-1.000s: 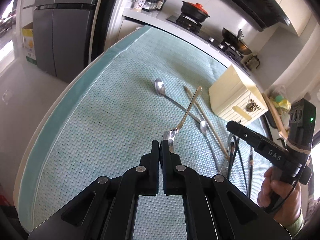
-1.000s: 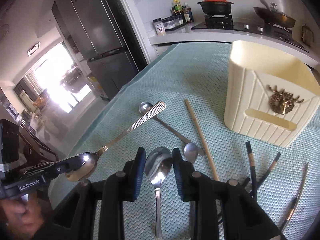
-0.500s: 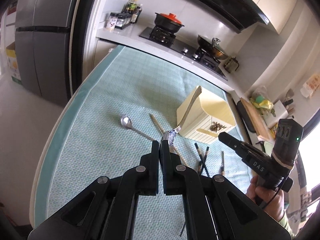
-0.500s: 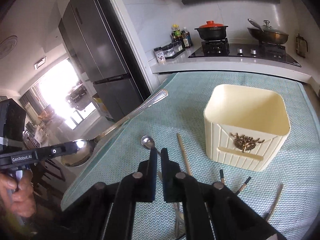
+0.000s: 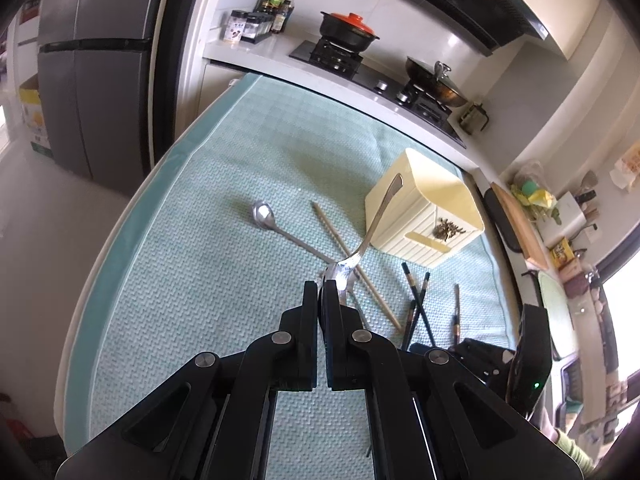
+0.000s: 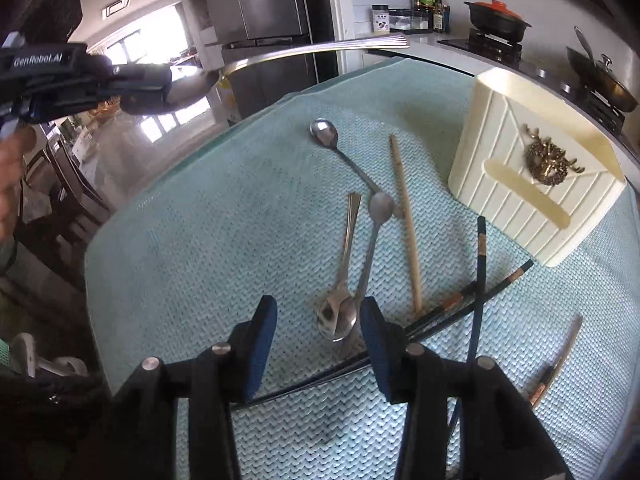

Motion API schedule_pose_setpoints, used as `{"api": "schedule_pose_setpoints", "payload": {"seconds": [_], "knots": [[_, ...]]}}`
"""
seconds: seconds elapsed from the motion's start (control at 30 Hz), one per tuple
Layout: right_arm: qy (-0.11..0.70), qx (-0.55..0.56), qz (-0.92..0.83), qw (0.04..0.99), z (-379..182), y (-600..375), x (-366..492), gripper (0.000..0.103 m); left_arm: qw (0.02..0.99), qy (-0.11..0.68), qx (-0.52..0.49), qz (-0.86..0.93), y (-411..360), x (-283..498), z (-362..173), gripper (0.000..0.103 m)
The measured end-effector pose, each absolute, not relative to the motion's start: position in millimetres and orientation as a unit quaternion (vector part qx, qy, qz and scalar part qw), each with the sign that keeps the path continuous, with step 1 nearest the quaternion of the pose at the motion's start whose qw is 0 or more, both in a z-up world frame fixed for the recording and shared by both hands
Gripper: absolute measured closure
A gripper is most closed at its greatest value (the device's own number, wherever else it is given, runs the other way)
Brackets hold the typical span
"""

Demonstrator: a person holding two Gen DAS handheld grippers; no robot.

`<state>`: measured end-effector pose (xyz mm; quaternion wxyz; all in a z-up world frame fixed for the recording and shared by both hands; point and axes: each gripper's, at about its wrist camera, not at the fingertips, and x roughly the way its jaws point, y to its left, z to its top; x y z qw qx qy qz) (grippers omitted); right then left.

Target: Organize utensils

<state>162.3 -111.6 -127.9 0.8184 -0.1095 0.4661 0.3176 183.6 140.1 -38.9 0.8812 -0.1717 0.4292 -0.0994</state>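
Pinching my left gripper tight on one slick, stiff, light spoon's bowl, I'm opening my right gripper around the ribbed-handled spoon bowl at six o'clock of the cream holder, untouched.

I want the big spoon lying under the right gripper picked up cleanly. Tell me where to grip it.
Grip the big spoon across its narrow neck just above the bowl, from straight above. It lies flat, and a small spoon sits close beside it. The right gripper is opening over the bowl.

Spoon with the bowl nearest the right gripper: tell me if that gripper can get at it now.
Probably yes. The right gripper has its jaws opening on either side of the spoon lying on the mat, nothing above it. A second spoon's handle lies close alongside and might get pinched too.
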Motion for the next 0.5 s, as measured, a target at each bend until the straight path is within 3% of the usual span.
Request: {"api": "schedule_pose_setpoints", "payload": {"seconds": [0.1, 0.27, 0.37, 0.43, 0.5], "knots": [[0.469, -0.112, 0.327, 0.813, -137, -108, 160, 0.058, 0.881, 0.431, -0.173, -0.096, 142, 181, -43, 0.103], [0.445, -0.216, 0.344, 0.798, -155, -89, 151, 0.059, 0.878, 0.435, -0.178, -0.091, 146, 180, -51, 0.103], [0.449, -0.246, 0.346, 0.786, -169, -85, 154, 0.069, 0.875, 0.44, -0.181, -0.091, 147, 181, -55, 0.103], [0.453, -0.234, 0.349, 0.786, -171, -85, 157, 0.088, 0.874, 0.441, -0.182, -0.091, 148, 181, -57, 0.103], [0.453, -0.222, 0.346, 0.791, -169, -87, 159, 0.092, 0.873, 0.442, -0.182, -0.09, 148, 181, -58, 0.103]]}}
